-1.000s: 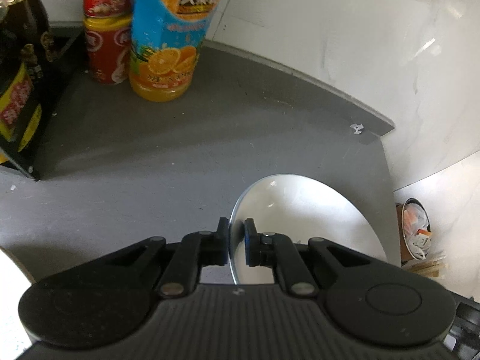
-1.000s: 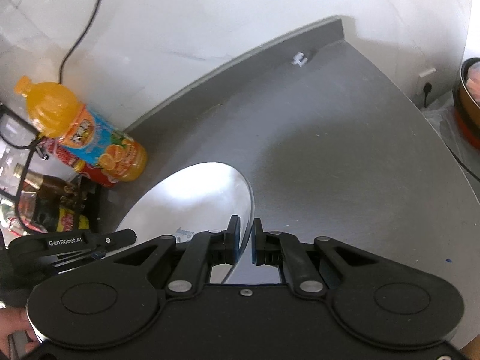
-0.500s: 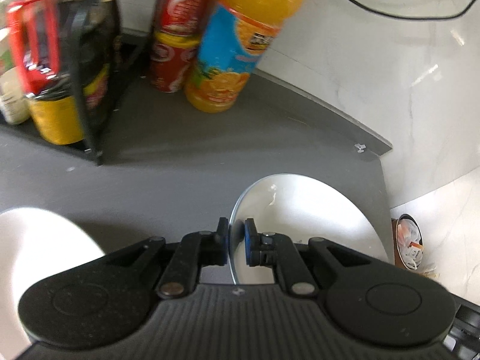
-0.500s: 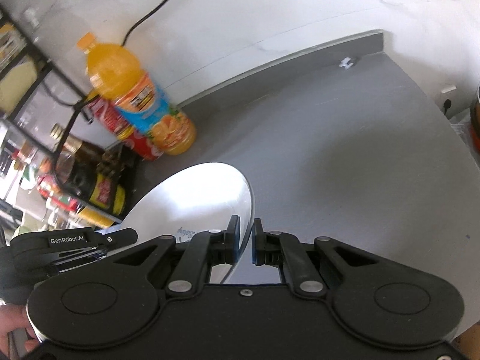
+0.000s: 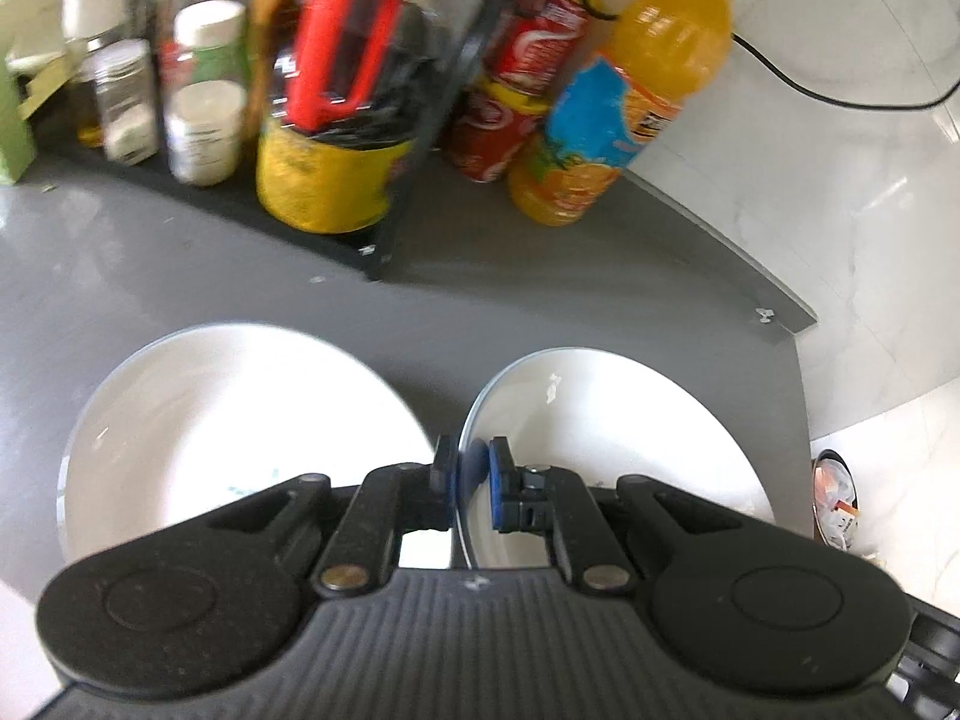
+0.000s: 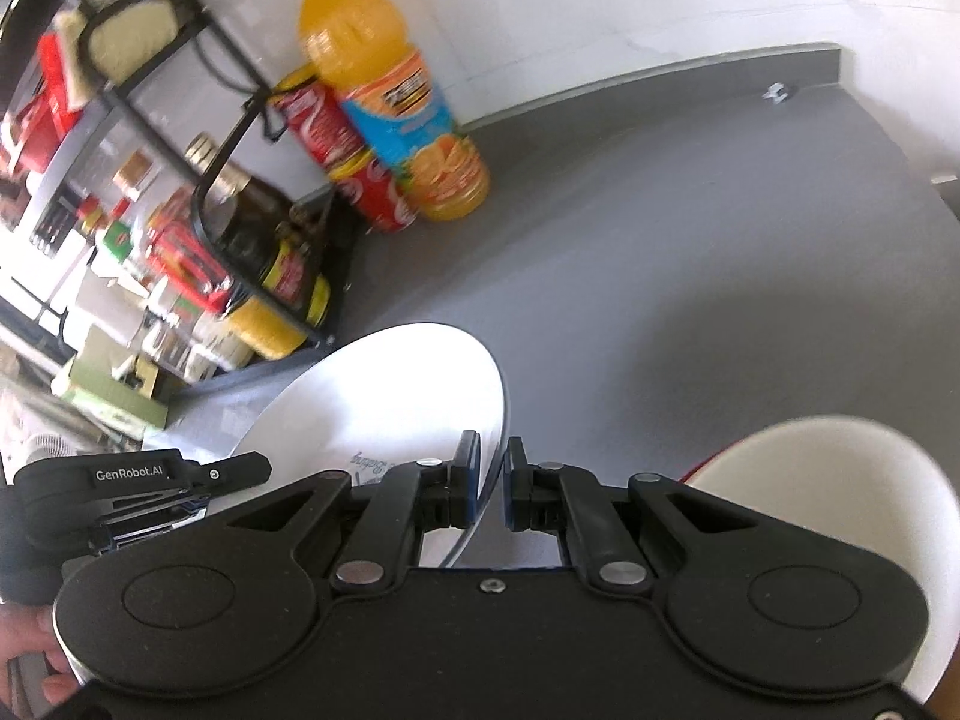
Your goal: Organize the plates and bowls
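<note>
Both grippers hold one white plate by opposite edges above the grey counter. My left gripper [image 5: 470, 483] is shut on the plate's [image 5: 612, 438] left rim. My right gripper [image 6: 494, 483] is shut on the same plate's [image 6: 396, 402] right rim. A second white plate or bowl [image 5: 228, 420] lies on the counter left of the held one in the left wrist view. A white bowl with a red outside [image 6: 840, 468] sits at the lower right in the right wrist view. The left gripper's body [image 6: 132, 480] shows at the left there.
A black wire rack [image 5: 336, 120] with jars and bottles stands at the back left. Red cans [image 5: 516, 120] and an orange juice bottle [image 5: 624, 114] stand by the white wall. The grey counter [image 6: 690, 270] ends at the right edge [image 5: 798, 396].
Both grippers have pulled back and risen with the plate, so the rack, a second white plate on the left and a red-sided bowl on the right have come into view.
</note>
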